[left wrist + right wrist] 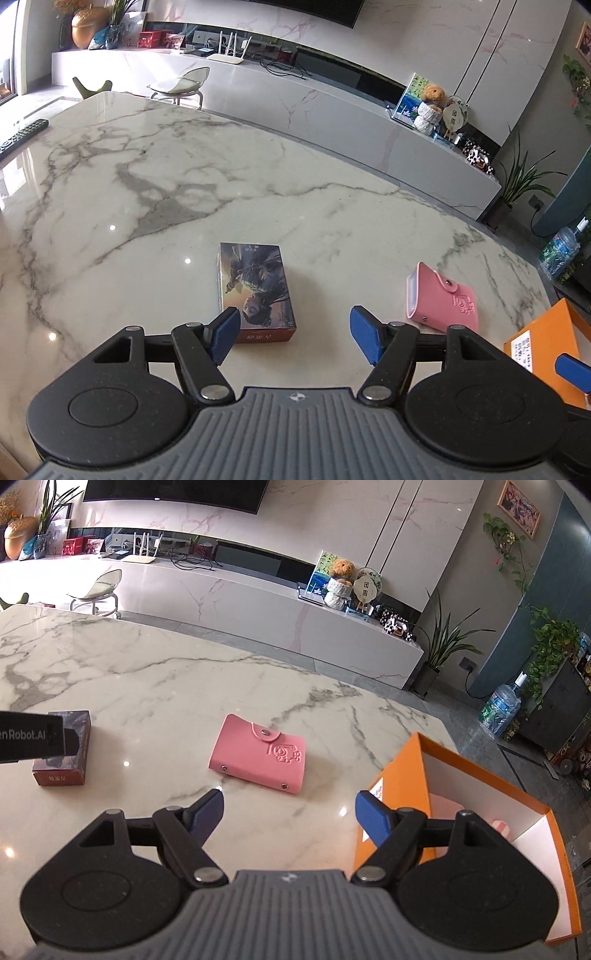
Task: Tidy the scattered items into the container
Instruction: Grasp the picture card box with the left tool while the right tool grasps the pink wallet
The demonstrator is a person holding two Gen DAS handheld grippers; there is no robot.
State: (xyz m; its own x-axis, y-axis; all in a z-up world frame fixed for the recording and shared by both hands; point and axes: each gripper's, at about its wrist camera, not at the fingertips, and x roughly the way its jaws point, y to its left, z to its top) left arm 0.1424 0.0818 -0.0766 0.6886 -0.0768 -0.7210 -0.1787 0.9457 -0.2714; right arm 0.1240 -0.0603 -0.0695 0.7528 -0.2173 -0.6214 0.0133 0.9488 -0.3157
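A picture-printed card box (255, 290) lies flat on the marble table (147, 192). My left gripper (295, 336) hangs open just short of the box's near end, nothing between its blue pads. A pink snap-button card wallet (258, 755) lies flat ahead of my right gripper (290, 818), which is open and empty. The wallet (441, 301) also shows right of the card box. An orange container box (480, 805) with a white inside stands open at the right, next to the right finger; something pink lies in it. The card box (62, 749) shows at far left, partly behind the left gripper's body (33, 736).
A black remote control (22, 134) lies at the table's far left edge. Beyond the table stand a stool (181, 86), a long marble cabinet (332, 110) with ornaments, potted plants and a water bottle (498, 709) on the floor.
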